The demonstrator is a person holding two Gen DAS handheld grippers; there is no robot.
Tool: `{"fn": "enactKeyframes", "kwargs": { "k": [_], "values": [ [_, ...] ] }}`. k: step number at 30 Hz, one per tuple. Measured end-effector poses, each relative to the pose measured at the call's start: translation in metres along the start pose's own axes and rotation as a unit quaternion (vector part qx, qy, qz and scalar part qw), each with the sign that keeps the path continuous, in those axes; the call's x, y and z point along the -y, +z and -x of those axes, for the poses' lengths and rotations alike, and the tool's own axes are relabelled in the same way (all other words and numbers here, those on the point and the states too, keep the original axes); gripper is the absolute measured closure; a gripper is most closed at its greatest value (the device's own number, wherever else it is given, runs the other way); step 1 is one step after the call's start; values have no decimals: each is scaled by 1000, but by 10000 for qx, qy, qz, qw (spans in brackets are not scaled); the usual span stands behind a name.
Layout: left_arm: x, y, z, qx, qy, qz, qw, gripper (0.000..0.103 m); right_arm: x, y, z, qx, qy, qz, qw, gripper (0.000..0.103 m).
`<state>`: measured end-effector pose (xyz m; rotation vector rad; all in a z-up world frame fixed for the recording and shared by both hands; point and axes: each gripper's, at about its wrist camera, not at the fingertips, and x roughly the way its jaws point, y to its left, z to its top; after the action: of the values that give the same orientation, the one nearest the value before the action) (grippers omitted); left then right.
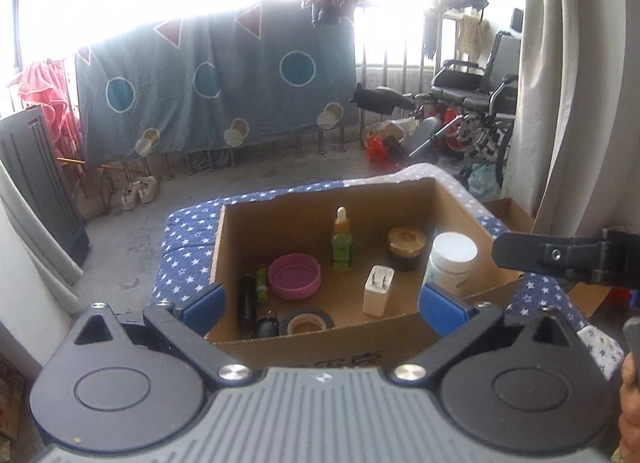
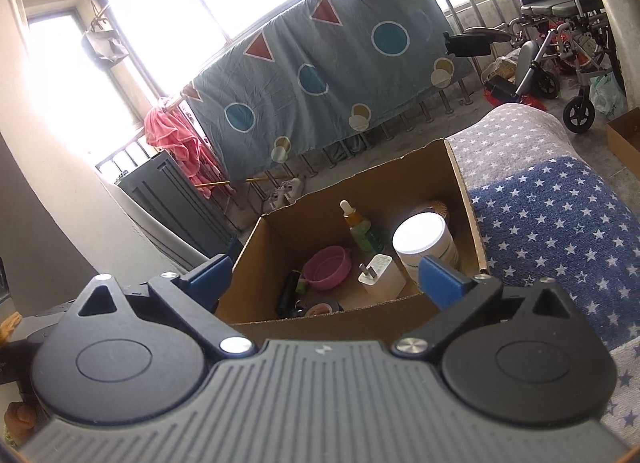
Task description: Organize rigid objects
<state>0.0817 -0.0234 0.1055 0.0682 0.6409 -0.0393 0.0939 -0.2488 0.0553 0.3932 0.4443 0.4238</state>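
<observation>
While both tools, left tool and right tool, gape empty, we note the cardboard box holding a white jar.

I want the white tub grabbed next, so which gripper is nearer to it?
Right, probably. The right gripper has the white tub just beyond one open finger. The left gripper sits back at the box's near wall.
</observation>
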Motion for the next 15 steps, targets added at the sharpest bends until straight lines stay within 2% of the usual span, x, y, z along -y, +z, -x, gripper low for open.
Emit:
{"fn": "enactKeyframes", "kwargs": {
  "k": [3,6,11,15],
  "values": [
    [-1,-3,-5,-124,-87,-14,9999,0,-9,-2,0,-17,-152,173,9997,1],
    [-1,-8,-6,-54,-144,-31,9999,0,-17,-4,-1,-36,-302,355,9989,1],
    [-7,-12,-2,117,166,222,9995,0,-24,-6,-1,-87,-695,646,9954,1],
    [-19,-11,-6,56,184,521,9985,0,-26,-12,-2,-9,-1126,935,9892,1]
  ]
}}
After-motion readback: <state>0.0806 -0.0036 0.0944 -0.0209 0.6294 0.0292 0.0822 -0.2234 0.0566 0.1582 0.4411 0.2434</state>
